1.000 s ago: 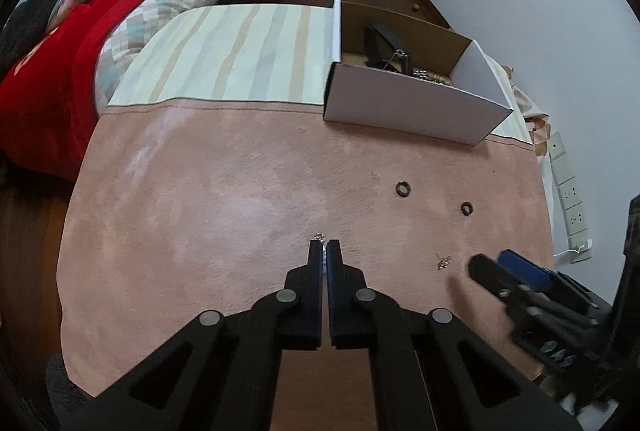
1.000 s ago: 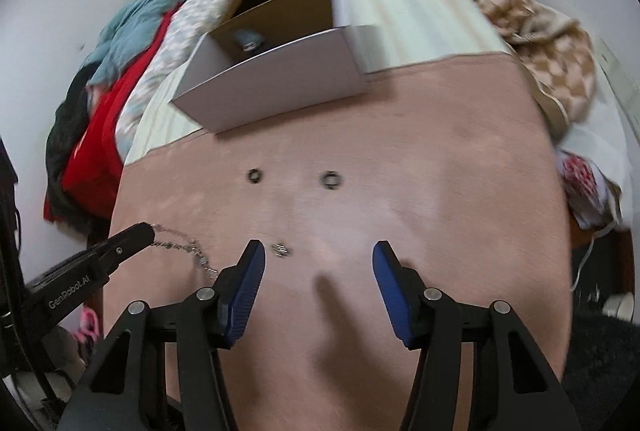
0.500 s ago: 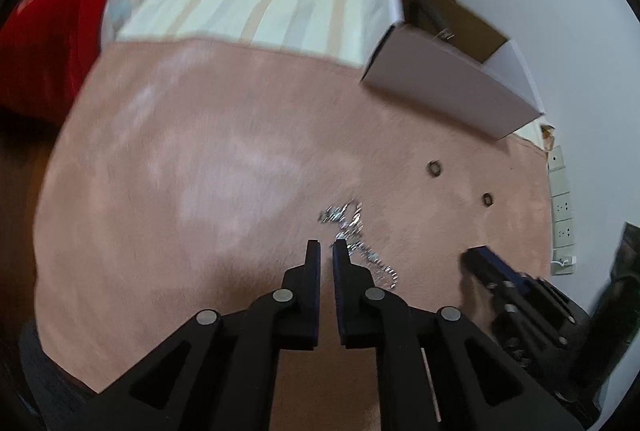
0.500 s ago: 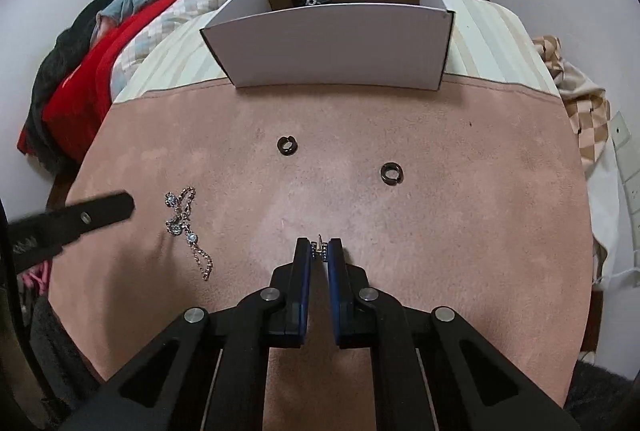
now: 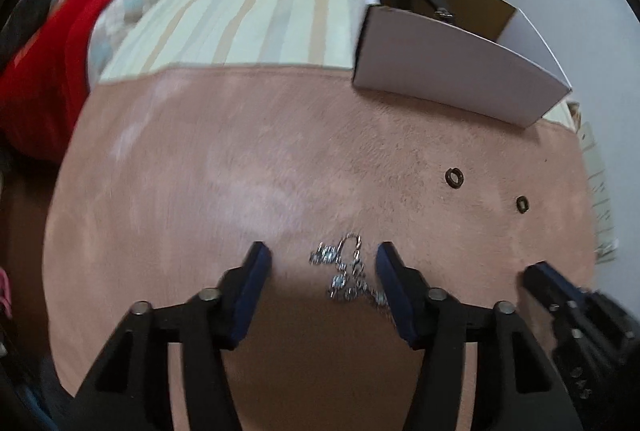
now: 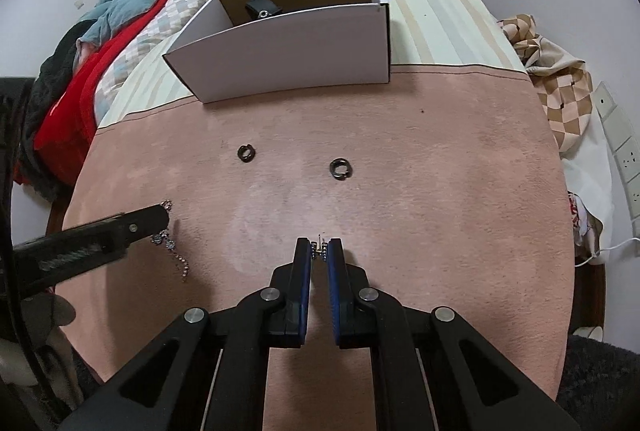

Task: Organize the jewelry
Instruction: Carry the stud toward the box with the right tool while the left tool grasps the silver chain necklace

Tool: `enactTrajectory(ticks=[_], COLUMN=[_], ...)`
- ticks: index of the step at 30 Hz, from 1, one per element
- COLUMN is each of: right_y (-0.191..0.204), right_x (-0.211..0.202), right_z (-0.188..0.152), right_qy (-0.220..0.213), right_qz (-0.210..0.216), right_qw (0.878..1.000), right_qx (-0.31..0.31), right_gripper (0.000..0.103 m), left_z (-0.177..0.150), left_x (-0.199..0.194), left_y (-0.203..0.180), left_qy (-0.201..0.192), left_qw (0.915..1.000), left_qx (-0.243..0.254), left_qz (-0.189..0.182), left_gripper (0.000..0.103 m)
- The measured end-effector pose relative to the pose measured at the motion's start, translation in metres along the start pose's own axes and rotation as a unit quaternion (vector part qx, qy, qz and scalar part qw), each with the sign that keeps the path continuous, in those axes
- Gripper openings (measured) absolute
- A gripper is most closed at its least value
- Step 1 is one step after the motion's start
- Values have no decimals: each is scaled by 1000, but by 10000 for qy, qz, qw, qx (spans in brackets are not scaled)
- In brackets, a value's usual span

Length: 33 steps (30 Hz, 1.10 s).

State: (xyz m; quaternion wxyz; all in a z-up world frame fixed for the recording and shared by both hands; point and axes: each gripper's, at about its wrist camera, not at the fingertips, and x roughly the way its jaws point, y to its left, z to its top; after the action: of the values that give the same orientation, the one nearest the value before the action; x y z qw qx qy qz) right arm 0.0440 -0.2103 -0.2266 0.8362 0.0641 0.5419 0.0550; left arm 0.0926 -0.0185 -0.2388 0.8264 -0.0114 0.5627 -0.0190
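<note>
A silver chain bracelet [image 5: 346, 273] lies in a heap on the pink mat, between the spread fingers of my open left gripper [image 5: 324, 257]; it also shows in the right wrist view [image 6: 172, 247]. My right gripper [image 6: 320, 249] is shut on a small silver earring [image 6: 319, 246] just above the mat. Two dark rings [image 6: 246, 153] [image 6: 339, 167] lie apart on the mat; they also show in the left wrist view [image 5: 455, 178] [image 5: 522, 204]. An open white box [image 6: 288, 55] stands behind them and holds a dark item [image 6: 262, 7].
The pink mat [image 6: 440, 191] covers a table with a striped cloth [image 5: 256, 19] at its far end. A bed with red and teal bedding [image 6: 132, 11] lies at the left. A checked cloth [image 6: 560, 83] and wall sockets [image 6: 624, 151] are at the right.
My left gripper has let go of the bracelet, opened wide and now straddles it on the mat. My right gripper has shut on the earring and holds it.
</note>
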Motion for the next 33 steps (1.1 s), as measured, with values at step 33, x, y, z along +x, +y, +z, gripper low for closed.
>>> enactTrajectory(ticks=[33], right_y=[-17], right_x=[-99], right_z=[119], right_qy=[-1097], right_qz=[717], right_qw=[9905], right_qx=[409], right_gripper=[9], left_z=[89], left_x=[-95], left_y=[10], left_qy=[-514], left_qw=[9896], left_qx=[-225], left_qz=[-1322], left_gripper=[28])
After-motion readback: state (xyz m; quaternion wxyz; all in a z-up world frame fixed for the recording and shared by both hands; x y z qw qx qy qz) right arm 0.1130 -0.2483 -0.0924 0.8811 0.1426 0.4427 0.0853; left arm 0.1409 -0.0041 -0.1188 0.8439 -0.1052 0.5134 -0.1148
